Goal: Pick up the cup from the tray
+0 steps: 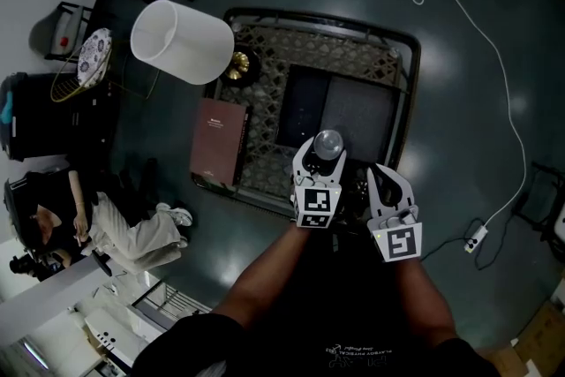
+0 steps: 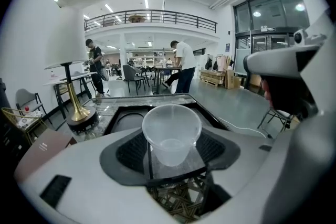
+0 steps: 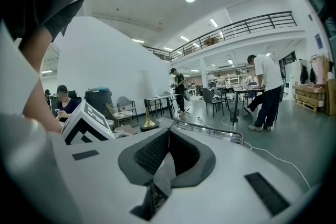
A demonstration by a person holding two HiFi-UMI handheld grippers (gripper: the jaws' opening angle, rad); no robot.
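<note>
Clear cup clamped in the left jaws over the tray

On the left stands a lamp (image 1: pixel 181 40) with a white shade and a brass base, next to a reddish-brown book (image 1: pixel 221 141) whose cover lettering is too small to read. Both are on the woven-topped desk (image 1: pixel 265 75), which also carries the dark tray (image 1: pixel 353 106). The left gripper (image 1: pixel 322 156) has its jaws spread wide, with the pads pressed against the sides of the translucent plastic cup (image 1: pixel 327 142). The cup is upright, bears no label, and sits over the tray's near edge. Just to the right, the right gripper (image 1: pixel 386 175) has its jaws closed together with nothing between them. Each gripper carries a cube with black-and-white square markers. White print on the person's dark shirt at the bottom edge is not legible.
</note>
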